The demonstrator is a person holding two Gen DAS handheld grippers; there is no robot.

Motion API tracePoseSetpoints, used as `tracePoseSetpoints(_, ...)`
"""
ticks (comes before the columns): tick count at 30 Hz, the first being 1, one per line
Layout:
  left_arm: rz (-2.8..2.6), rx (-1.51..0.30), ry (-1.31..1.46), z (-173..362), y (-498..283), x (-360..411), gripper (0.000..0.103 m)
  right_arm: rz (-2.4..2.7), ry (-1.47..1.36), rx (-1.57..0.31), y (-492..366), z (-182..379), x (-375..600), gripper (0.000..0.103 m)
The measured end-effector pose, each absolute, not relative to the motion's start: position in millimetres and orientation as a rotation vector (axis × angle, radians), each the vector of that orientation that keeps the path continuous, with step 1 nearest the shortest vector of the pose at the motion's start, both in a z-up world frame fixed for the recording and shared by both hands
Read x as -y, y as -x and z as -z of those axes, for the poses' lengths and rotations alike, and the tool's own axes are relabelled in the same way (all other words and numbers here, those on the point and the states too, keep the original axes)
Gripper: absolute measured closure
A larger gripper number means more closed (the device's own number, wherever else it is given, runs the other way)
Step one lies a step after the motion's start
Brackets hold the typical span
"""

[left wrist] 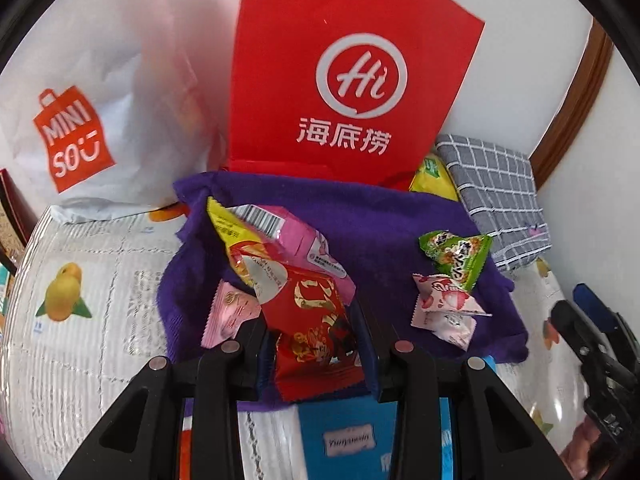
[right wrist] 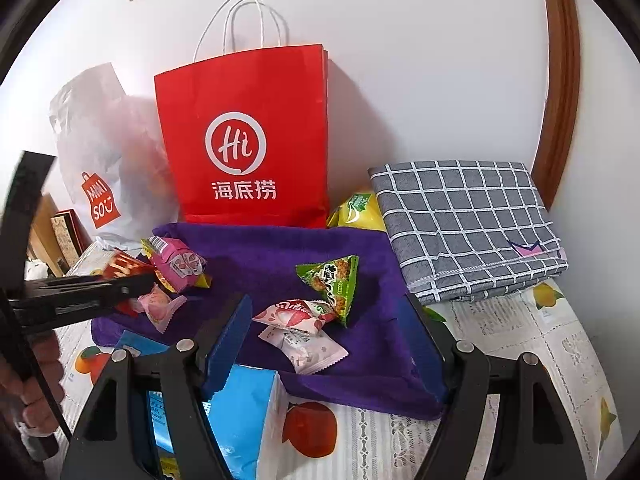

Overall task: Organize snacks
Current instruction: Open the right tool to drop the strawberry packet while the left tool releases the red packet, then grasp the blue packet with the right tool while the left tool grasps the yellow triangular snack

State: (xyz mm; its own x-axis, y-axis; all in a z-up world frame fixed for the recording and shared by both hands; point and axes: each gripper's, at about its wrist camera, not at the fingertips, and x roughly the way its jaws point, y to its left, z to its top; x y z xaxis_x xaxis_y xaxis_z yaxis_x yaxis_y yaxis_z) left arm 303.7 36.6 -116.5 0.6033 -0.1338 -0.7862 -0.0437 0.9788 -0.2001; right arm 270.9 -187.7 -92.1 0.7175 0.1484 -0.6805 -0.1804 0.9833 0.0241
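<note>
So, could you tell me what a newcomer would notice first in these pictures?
Probably the tall red paper bag standing against the wall behind the purple towel. Next, the red snack packet clamped in the left gripper, above the towel's near edge. Small snacks litter the towel, such as a green triangular packet before the right gripper, whose jaws stand open.

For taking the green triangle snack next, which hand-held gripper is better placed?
The right hand-held gripper: it is open, empty and aimed at the green triangle snack just ahead on the purple towel. The left hand-held gripper is shut on a red snack packet.
</note>
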Motion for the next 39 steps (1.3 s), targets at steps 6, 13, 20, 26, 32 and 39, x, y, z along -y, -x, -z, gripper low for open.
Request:
tracePoseSetpoints(6,0.072,-0.962,0.218,131.1,-322.3,-33.2,0.069,-0.19,0.019,-0.782,-272.4,95.2,188.9,0.028)
tracePoseSetpoints(13,0.108,-1.015,0.231,141.7,-332.8,-28.0,0.066,-0.199,0.028,-0.786,-271.0,96.6,185.9,0.028)
tracePoseSetpoints(20,0.077,-0.993,0.22,130.4,-319.2,-35.9,0.048,-0.238,0.016,-0.778,-269.4,97.6,183.2,0.028)
tracePoseSetpoints(26,0.057,-0.969,0.236,116.0,-288.2,-51.6,0.048,-0.277,0.009,-0.756,-263.1,92.0,177.0,0.028)
tracePoseSetpoints(32,0.054,-0.965,0.245,109.4,-247.6,-65.5,0.044,-0.365,-0.016,-0.767,-221.2,77.4,182.3,0.028)
tracePoseSetpoints(39,0.088,-0.964,0.29,112.6,-204.7,-63.5,0.043,-0.392,-0.019,-0.819,-167.5,71.7,187.3,0.028)
